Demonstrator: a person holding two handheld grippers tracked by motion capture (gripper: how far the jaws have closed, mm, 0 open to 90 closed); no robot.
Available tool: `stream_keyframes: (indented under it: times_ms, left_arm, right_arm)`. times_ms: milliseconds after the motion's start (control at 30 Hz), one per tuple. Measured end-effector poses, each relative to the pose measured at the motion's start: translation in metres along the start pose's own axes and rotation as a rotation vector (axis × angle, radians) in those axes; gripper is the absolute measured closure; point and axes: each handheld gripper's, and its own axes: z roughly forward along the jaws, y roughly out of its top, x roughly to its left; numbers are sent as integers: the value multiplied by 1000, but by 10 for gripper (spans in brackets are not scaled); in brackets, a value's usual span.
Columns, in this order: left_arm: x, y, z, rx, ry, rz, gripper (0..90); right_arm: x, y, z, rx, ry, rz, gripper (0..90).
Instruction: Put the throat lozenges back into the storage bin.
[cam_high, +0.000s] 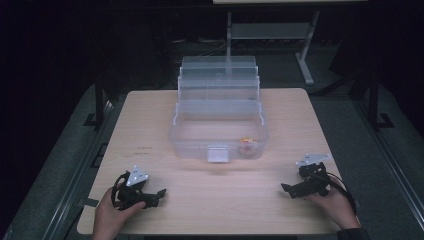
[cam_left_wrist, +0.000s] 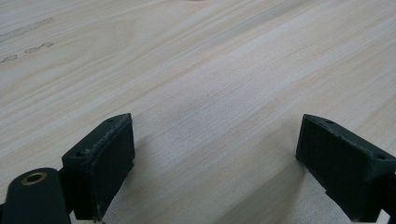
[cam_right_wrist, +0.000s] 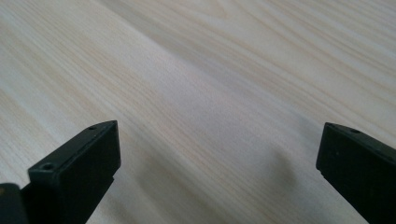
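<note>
Near the table's (cam_high: 210, 200) front edge, left claw (cam_high: 159, 194) and right claw (cam_high: 286, 188), both spread wide, nothing between them

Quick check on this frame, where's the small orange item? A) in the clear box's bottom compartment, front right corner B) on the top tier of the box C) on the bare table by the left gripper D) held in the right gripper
A: the high view shows the small orange item inside the clear box, low in its front right corner beside the latch; both grippers rest open on the table, holding nothing.

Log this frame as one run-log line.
left gripper: open, empty | right gripper: open, empty | clear plastic tiered organizer box: mid-table, untouched | light wooden table
</note>
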Motion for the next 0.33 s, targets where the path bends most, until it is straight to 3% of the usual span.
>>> stream_keyframes:
  times_ms: [333]
  left_arm:
    - [0,0,0,1,0,0,106]
  right_arm:
    - [-1,-10,3,-11,-7,5,0]
